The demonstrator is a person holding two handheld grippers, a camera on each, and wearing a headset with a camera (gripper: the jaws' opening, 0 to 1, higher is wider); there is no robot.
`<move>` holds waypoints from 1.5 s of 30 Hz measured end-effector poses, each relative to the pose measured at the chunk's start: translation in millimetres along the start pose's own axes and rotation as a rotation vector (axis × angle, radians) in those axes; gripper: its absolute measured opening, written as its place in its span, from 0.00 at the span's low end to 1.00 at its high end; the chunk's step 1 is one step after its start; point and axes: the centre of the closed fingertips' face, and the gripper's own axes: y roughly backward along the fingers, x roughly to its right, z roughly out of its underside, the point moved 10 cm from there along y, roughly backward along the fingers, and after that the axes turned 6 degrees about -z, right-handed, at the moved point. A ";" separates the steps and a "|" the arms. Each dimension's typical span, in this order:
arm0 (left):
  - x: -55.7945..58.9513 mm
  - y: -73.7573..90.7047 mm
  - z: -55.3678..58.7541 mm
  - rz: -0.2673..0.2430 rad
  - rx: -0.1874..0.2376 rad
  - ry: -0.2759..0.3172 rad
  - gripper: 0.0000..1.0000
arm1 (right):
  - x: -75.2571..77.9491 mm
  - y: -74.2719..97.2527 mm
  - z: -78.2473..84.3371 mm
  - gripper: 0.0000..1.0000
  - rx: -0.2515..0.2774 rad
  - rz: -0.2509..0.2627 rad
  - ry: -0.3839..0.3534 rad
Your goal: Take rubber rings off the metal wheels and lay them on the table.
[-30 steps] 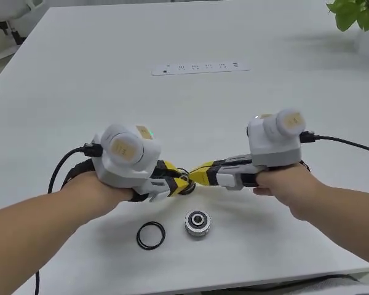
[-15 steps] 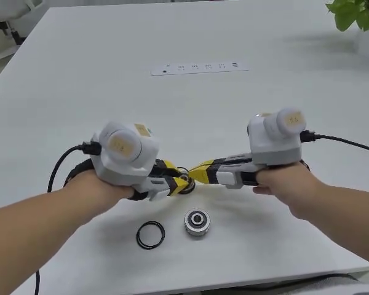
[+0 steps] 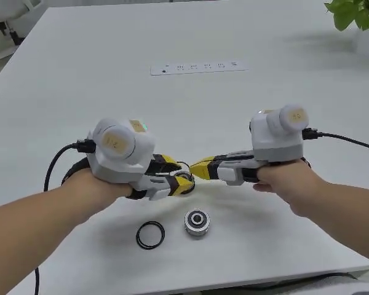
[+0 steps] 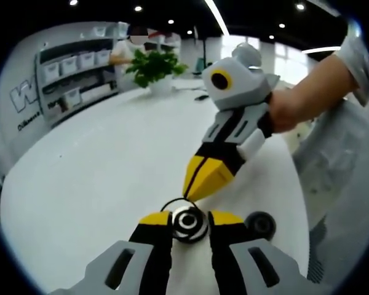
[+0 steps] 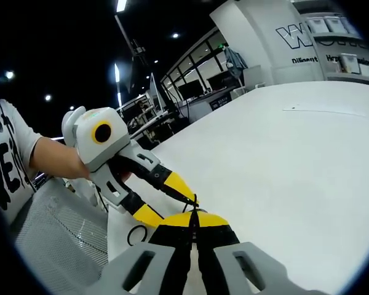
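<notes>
Just above the white table (image 3: 264, 74): left gripper (image 4: 189, 220) clamps a silver metal wheel (image 4: 189, 228). Right gripper (image 5: 194, 221), jaws pressed together, pinches its thin black rubber ring (image 4: 171, 203). Likely step: peeling. Next: pull the ring clear and lay it by the freed black ring (image 3: 150, 235) and bare wheel (image 3: 197, 222).

A black ring (image 3: 150, 235) lies beside a bare metal wheel (image 3: 197, 222).

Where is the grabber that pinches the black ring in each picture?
Head view: right gripper, just right of centre, pointing left.
Left gripper view: right gripper, centre, reaching down from upper right.
Right gripper view: right gripper, bottom middle, jaws shut on the ring.
Shared landmark: the left gripper holding the wheel.
</notes>
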 end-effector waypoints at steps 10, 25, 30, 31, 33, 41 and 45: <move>-1.0 9.0 -2.0 -0.010 0.018 0.006 0.27 | 3.4 3.0 -2.6 0.00 0.018 0.004 -0.008; 1.0 23.1 -6.9 -0.017 0.041 0.017 0.37 | 4.0 7.1 -7.0 0.00 0.034 0.005 -0.012; 0.4 25.8 -10.5 -0.024 0.057 0.021 0.40 | 3.1 8.6 -8.7 0.00 0.039 0.003 -0.013; 0.4 26.1 -10.9 -0.024 0.060 0.021 0.41 | 2.9 8.8 -9.0 0.00 0.039 0.002 -0.012; 1.0 27.2 -12.8 -0.022 0.063 0.022 0.42 | 2.5 9.3 -9.4 0.00 0.041 0.001 -0.012; 2.8 32.6 -13.6 -0.017 0.064 0.019 0.46 | -0.2 11.3 -10.8 0.00 0.046 -0.003 -0.010; 2.9 35.5 -14.2 -0.020 0.066 0.020 0.47 | -2.9 12.5 -14.2 0.00 0.053 -0.008 -0.006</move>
